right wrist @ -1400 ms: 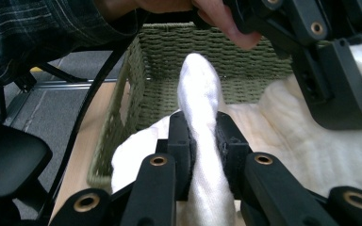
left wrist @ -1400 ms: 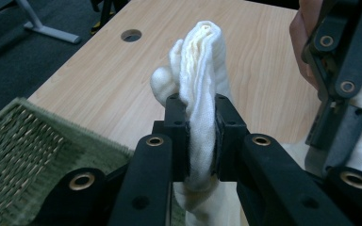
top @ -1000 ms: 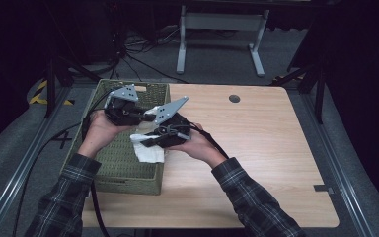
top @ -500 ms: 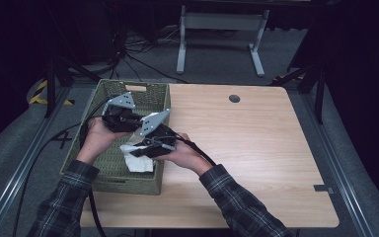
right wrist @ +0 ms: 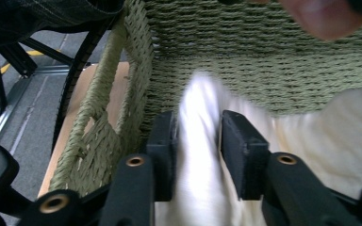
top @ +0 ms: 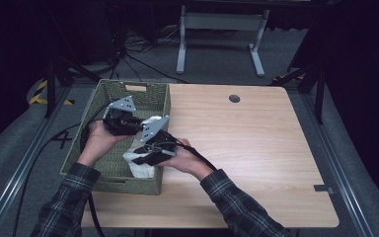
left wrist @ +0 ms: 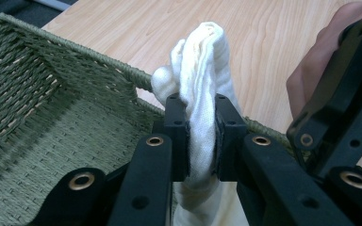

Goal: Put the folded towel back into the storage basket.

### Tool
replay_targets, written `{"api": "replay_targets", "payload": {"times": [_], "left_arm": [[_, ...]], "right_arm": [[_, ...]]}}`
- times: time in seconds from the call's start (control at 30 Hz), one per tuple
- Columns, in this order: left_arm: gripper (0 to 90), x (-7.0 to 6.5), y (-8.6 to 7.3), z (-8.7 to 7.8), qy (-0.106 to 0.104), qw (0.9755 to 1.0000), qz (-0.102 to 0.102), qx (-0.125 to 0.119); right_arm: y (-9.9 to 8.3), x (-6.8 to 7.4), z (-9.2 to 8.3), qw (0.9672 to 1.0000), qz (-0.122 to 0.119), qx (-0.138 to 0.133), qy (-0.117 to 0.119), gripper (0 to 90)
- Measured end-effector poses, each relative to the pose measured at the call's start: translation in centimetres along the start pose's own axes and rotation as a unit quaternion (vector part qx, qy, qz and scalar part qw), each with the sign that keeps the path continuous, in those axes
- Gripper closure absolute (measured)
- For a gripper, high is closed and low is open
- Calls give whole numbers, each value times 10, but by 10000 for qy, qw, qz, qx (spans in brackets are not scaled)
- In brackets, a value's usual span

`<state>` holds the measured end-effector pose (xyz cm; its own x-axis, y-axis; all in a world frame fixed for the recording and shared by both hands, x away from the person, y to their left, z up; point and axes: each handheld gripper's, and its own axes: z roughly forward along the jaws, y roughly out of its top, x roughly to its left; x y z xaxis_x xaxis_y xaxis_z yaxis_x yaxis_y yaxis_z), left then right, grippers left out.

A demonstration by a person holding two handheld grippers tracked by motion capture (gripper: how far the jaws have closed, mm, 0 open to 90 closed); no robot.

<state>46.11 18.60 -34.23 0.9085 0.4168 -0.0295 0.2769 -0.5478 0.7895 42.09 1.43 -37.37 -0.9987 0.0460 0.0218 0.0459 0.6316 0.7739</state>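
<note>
Cloth [top: 143,165] hangs lengthwise over the basket [top: 81,153] near its right wall, top end pinched tight in the left gripper [left wrist: 201,136], lower end between the right gripper [right wrist: 198,150] pads, which have just been opening, apparently slack.

In the right gripper view the white cloth [right wrist: 202,141] is blurred between the jaws, so contact of the pads cannot be told; its lower end is cut off by the bottom edge; in the high view the right gripper [top: 139,159] hides much of the cloth; the basket [top: 143,88] floor below stays unseen.
</note>
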Motion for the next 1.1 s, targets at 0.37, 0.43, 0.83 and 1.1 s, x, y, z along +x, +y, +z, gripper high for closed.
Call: {"api": "replay_targets", "payload": {"times": [0.37,0.43,0.83,1.1], "left_arm": [[795,8,-1,-2,173,9994,-275,82],[795,9,0,-1,199,9992,-323,106],[789,14,15,6,452,9974,-412,378],[777,28,15,19,682,9949,-381,640]], "right_arm": [[0,-6,-20,9998,78,-86,-162,548],[0,-7,-26,9997,93,-134,-199,540],[-16,-11,-75,9988,121,-236,-424,495],[-48,-16,-114,9974,254,-281,-606,489]]}}
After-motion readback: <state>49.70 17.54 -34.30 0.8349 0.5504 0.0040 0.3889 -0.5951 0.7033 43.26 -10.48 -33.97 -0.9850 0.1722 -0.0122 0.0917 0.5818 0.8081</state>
